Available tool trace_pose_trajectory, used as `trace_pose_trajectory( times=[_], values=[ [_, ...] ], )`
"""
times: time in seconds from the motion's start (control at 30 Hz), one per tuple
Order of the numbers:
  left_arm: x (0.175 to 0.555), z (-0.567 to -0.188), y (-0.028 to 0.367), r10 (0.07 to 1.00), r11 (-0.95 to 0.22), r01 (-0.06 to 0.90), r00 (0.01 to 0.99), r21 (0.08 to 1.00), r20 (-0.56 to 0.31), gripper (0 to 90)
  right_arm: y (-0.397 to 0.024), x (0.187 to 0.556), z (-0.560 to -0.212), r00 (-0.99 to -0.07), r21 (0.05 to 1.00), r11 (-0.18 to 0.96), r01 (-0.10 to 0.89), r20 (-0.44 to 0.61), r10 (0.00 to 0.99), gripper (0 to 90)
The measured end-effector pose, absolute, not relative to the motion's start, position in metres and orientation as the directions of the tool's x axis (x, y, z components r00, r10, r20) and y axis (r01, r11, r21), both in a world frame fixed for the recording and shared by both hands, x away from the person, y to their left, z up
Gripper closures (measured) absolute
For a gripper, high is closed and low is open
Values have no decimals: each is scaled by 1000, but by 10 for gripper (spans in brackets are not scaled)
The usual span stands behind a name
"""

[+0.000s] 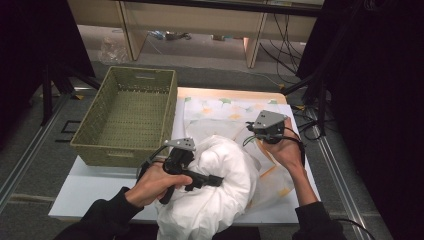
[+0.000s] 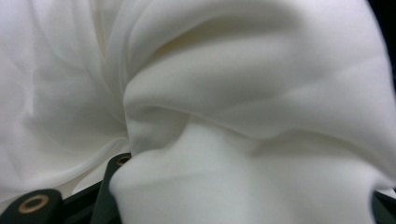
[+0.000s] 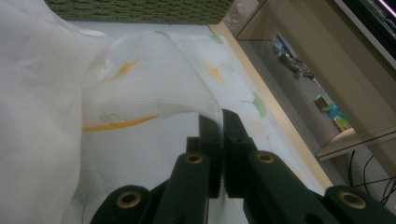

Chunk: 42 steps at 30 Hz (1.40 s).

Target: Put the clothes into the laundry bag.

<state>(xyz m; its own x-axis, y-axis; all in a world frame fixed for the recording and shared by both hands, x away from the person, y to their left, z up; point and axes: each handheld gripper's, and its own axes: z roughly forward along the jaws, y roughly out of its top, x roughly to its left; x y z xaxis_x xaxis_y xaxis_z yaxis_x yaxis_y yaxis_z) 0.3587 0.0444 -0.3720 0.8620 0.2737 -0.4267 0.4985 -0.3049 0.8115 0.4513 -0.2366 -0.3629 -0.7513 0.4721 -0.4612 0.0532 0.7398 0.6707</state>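
A bulky white cloth (image 1: 227, 175) is bunched at the table's front middle. My left gripper (image 1: 216, 180) reaches into it from the left. In the left gripper view the white cloth (image 2: 261, 93) bulges between the two jaws of the left gripper (image 2: 252, 184), and they look shut on a thick fold. A sheer fabric with a leaf print (image 1: 220, 112) lies spread on the table behind the bundle. My right gripper (image 1: 260, 132) is over its right part. Up close, the right gripper (image 3: 223, 126) is shut on a raised edge of the sheer fabric (image 3: 154, 84).
A green woven basket (image 1: 95, 131) stands at the table's left rear; its wall (image 3: 140, 11) is seen past the fabric. The white table (image 1: 90, 187) has a wooden rear edge (image 1: 230, 93). Black drapes and cables flank the right side.
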Motion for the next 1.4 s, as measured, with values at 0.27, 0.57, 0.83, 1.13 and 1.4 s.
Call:
trace_pose_trajectory(
  times=[0.27, 0.57, 0.83, 1.13, 1.4],
  values=[
    [373, -374, 27, 309, -300, 483, 865, 823, -395, 496, -236, 449, -361, -757, 668, 742, 48, -461, 464, 894],
    [397, -421, -12, 344, -421, 494, 863, 760, -370, 471, -227, 447, -366, -769, 645, 762, 56, -458, 445, 894],
    [397, -422, -19, 302, -466, 462, 885, 755, -355, 474, -226, 445, -364, -770, 650, 759, 40, -464, 438, 894],
    [401, -412, -24, 337, -463, 454, 885, 761, -322, 477, -219, 437, -356, -780, 646, 763, 20, -467, 416, 896],
    [421, -412, -21, 469, -460, 456, 853, 762, -228, 464, -215, 434, -352, -783, 626, 779, 17, -476, 400, 900]
  ],
)
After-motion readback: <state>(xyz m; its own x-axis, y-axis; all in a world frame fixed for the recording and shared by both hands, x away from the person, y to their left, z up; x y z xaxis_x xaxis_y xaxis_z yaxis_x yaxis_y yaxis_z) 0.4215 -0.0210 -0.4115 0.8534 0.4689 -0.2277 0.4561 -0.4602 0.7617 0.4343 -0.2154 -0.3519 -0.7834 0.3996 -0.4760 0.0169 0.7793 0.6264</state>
